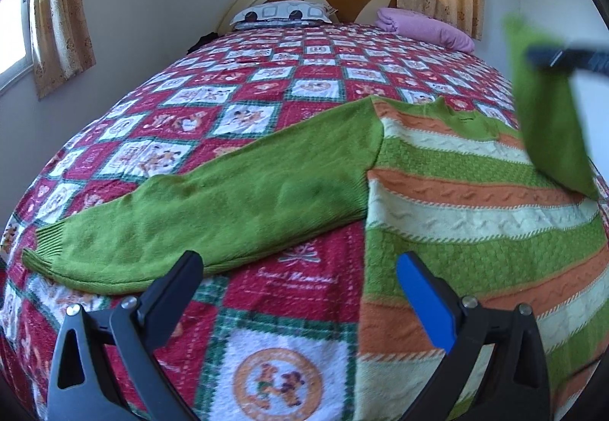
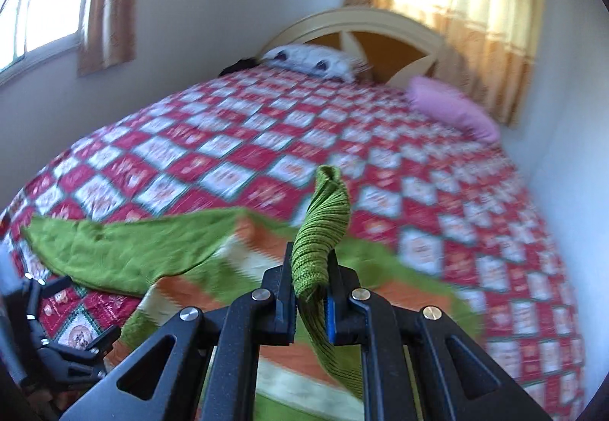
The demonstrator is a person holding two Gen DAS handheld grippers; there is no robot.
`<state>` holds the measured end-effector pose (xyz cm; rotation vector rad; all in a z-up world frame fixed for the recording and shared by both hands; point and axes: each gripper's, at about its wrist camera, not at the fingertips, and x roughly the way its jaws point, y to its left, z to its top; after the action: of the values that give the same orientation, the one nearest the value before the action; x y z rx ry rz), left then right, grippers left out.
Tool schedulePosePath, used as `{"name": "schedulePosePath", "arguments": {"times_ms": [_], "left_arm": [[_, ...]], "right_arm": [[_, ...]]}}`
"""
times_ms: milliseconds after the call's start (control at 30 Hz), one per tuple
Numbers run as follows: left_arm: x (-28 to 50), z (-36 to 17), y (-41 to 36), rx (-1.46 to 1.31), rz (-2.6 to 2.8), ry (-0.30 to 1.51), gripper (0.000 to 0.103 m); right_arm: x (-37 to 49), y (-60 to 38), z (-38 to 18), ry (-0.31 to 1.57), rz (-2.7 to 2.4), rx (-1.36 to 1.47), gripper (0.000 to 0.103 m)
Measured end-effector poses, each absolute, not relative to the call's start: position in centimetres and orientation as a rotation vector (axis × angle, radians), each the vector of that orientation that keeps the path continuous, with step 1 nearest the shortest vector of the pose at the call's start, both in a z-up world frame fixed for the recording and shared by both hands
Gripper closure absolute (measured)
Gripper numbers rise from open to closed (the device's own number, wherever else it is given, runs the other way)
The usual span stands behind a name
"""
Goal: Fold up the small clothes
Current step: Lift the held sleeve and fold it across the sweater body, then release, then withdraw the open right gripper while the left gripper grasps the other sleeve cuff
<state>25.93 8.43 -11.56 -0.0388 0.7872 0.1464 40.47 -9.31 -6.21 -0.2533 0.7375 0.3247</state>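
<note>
A: Where is the sweater (image 1: 475, 185)?
B: Flat on the bed (image 1: 236, 109), near its front edge.
A: And the claws?
B: The right gripper (image 2: 310, 291) pinches a green sleeve cuff (image 2: 323, 227) tight. The left gripper (image 1: 300, 276) is wide open, holding nothing.

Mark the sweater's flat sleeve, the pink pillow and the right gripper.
flat sleeve (image 1: 213, 208), left wrist view, mid-sleeve.
pink pillow (image 1: 426, 27), left wrist view, its middle.
right gripper (image 2: 310, 301), right wrist view, between fingers clamping the green cuff.

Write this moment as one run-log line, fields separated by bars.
step: fold sleeve | right claw: shut on green sleeve cuff | left claw: open, empty | striped sweater: on bed
</note>
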Motion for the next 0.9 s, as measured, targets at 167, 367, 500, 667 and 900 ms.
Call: {"name": "schedulePosePath", "arguments": {"times_ms": [167,367,500,667,900], "left_arm": [[26.0,-11.2,8.6,-0.009,0.145,0.801,0.0],[27.6,-10.1,6.7,-0.005,0.057,0.817,0.0],[29.2,-9.0,3.5,0.004,-0.007,0.812,0.0],[30.0,-8.2,-1.1,0.057,-0.075,0.817,0.0],[31.9,-8.3,-10.0,0.173,-0.185,0.812,0.0]], "right_arm": [[42.0,-9.0,-14.5,0.957,0.37,-0.136,0.05],[38.9,-16.8,-14.1,0.928,0.277,-0.112,0.043],[37.5,-21.3,-13.3,0.899,0.179,-0.159,0.04],[36.1,-25.0,-12.3,0.877,0.212,-0.034,0.038],[34.5,-26.0,-14.4,0.87,0.184,-0.034,0.037]]}}
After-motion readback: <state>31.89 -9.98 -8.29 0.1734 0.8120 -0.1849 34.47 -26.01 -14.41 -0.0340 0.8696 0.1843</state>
